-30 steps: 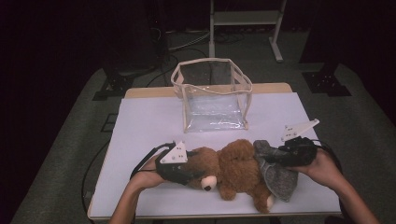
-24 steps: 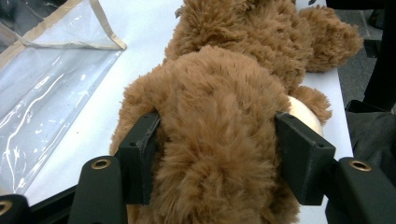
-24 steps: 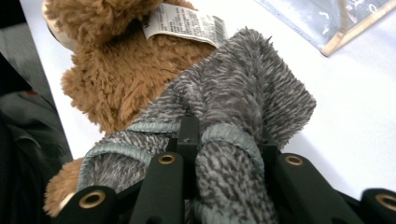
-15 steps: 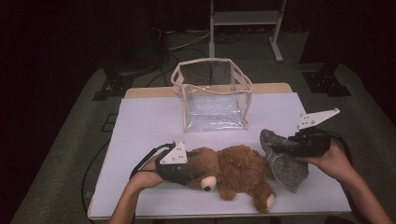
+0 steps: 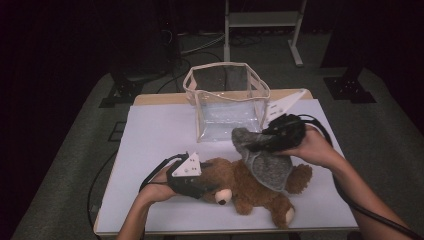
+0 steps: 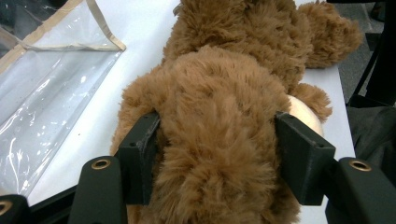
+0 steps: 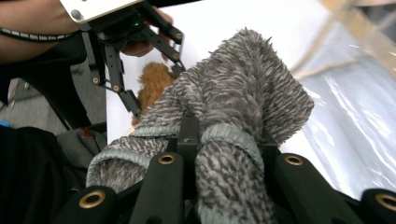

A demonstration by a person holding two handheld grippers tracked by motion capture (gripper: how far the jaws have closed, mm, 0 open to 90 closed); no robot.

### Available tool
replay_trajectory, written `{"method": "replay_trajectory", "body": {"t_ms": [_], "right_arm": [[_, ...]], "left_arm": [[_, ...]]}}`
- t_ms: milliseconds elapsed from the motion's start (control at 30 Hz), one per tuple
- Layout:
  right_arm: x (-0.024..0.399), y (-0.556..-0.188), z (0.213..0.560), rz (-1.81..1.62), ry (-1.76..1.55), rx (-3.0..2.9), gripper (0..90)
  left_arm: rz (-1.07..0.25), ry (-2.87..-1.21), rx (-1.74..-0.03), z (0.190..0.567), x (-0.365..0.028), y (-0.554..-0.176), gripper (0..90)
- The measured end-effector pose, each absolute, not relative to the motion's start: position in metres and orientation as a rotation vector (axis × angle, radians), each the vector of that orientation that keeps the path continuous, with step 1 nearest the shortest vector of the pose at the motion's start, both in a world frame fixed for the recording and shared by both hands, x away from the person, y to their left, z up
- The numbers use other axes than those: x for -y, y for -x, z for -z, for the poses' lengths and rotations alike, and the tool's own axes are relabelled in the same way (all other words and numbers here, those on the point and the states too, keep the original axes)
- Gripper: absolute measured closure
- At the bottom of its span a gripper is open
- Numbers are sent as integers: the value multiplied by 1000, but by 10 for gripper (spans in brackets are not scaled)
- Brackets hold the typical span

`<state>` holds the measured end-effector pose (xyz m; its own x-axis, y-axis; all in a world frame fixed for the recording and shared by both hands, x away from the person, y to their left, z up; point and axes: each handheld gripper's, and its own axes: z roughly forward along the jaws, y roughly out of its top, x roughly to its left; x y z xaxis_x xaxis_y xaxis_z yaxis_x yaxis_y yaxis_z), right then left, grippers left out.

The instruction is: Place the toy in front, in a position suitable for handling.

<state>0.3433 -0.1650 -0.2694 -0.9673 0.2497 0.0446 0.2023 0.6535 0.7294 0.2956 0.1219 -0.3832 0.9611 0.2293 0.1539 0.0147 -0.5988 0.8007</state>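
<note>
My right tongs (image 5: 252, 142) have just lifted off the bear and swung up toward the clear bag (image 5: 227, 100). A second ago they were low over the bear's back end; now they sit raised, beside the bag's front wall. They are clamped on the grey knit garment (image 5: 265, 162), whose upper part bunches between the jaws while the rest drapes down onto the bear. I take that to mean the garment is coming off, or nearly off, the toy.

My left tongs (image 5: 207, 190) have not shifted. They grip the brown teddy bear (image 5: 250, 187) by the head and pin it lying on the white surface (image 5: 150, 135), near the front edge.

By count I see one bear, one grey garment, one transparent bag standing open at the back of the surface, and two tongs.
</note>
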Motion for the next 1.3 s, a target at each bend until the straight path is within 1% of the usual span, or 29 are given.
{"method": "replay_trajectory", "body": {"t_ms": [133, 267, 333, 400, 667, 767, 900, 933, 967, 1067, 1133, 1167, 1300], "right_arm": [[132, -347, 289, -1173, -319, -2855, 718], [117, -349, 316, -1107, -329, -2910, 718], [117, -349, 327, -1073, -334, -2916, 718], [125, -350, 335, -1109, -368, -2917, 719], [154, -342, 348, -1181, -464, -2872, 722], [158, -338, 349, -1210, -472, -2852, 723], [164, -333, 348, -1213, -478, -2831, 723], [166, -332, 347, -1215, -483, -2827, 723], [168, -331, 347, -1216, -479, -2823, 723], [173, -329, 344, -1224, -496, -2815, 723], [174, -329, 337, -1245, -492, -2800, 723], [173, -329, 331, -1264, -480, -2788, 723], [159, -326, 312, -1268, -412, -2768, 723]], "left_arm": [[-300, -2194, -171, 384, -122, -296, 373], [-302, -2200, -169, 384, -123, -296, 373], [-299, -2199, -169, 384, -123, -296, 373], [-294, -2192, -173, 384, -123, -296, 373], [-285, -2179, -163, 384, -123, -295, 363], [-290, -2175, -175, 382, -123, -296, 323], [-278, -2165, -249, 382, -124, -299, 211], [-273, -2156, -255, 382, -125, -299, 214], [-270, -2152, -247, 383, -126, -300, 239], [-272, -2137, -232, 383, -124, -299, 352], [-289, -2152, -221, 384, -123, -299, 402], [-292, -2151, -226, 385, -123, -299, 418], [-282, -2142, -236, 386, -123, -300, 423]]}}
